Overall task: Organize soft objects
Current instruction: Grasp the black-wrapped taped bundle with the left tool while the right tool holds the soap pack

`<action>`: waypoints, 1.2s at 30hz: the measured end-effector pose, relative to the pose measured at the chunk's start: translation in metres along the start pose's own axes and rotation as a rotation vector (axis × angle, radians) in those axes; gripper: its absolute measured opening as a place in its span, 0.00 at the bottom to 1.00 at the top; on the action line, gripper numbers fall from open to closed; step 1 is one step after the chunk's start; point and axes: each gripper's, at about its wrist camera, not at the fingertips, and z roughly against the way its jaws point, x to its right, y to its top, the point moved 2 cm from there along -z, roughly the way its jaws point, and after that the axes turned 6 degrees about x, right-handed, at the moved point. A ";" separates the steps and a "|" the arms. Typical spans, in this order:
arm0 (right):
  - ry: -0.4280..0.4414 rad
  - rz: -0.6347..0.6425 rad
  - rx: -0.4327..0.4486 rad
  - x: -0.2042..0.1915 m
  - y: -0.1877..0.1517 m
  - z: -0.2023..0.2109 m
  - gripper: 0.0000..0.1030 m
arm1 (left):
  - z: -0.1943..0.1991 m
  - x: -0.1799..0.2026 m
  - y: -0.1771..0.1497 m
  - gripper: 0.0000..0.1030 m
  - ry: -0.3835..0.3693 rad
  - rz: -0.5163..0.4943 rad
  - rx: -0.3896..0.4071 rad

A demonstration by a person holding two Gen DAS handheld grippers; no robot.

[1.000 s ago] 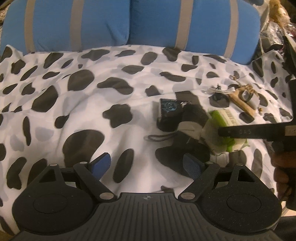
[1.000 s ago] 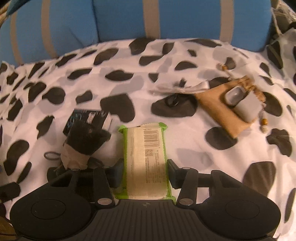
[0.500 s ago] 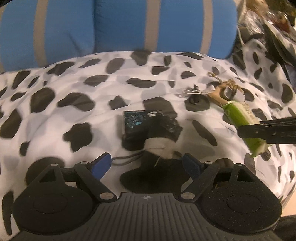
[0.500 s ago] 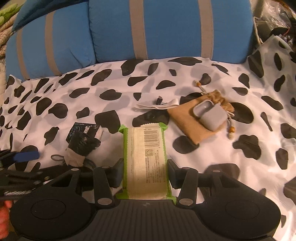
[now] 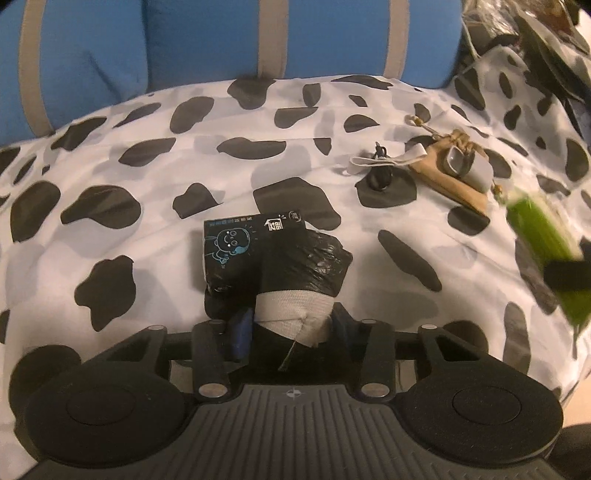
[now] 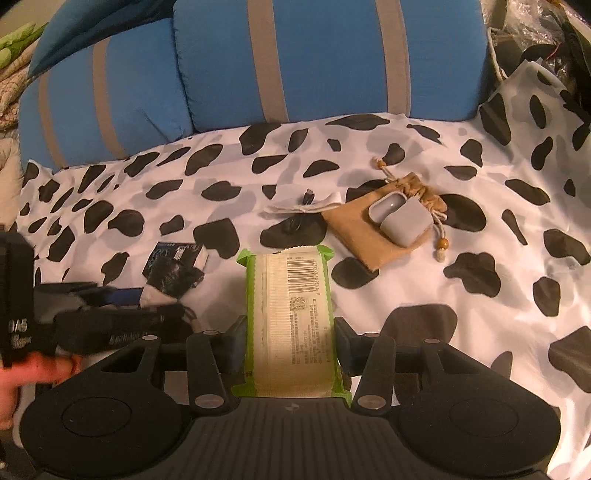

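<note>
A black crinkly roll (image 5: 306, 258) bound with a grey band lies on the cow-print cover, leaning on a black tissue pack (image 5: 236, 240). My left gripper (image 5: 291, 326) is closing, and its blue pads touch the banded end from both sides. In the right wrist view the same roll (image 6: 170, 277) shows at the left, with the left gripper (image 6: 110, 325) on it. My right gripper (image 6: 290, 339) is shut on a green wipes pack (image 6: 291, 295) with a barcode label, held above the cover. The left wrist view catches that pack (image 5: 543, 236) blurred at the right edge.
A tan drawstring pouch (image 6: 354, 240) with a grey earbud case (image 6: 400, 218) on it lies at mid right, a white strap (image 6: 303, 206) and a black cable beside it. Blue striped pillows (image 6: 332, 62) line the back. Clutter (image 6: 546, 33) sits at the far right. A hand (image 6: 14, 376) shows at the left.
My left gripper came down over the black roll and its jaws narrowed from wide open onto the banded end. The right gripper rose and drew off to the right with the wipes pack.
</note>
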 end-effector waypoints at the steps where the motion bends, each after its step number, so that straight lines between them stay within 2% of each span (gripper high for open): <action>1: 0.001 0.001 -0.004 0.000 -0.002 0.000 0.49 | 0.001 0.000 0.001 0.41 -0.002 0.004 0.004; 19: 0.007 -0.012 0.006 -0.009 -0.013 0.007 0.49 | 0.059 -0.007 0.003 0.41 0.003 0.072 0.123; 36: 0.043 0.035 0.010 -0.040 -0.035 0.024 0.49 | 0.105 -0.010 -0.034 0.41 0.076 0.107 0.102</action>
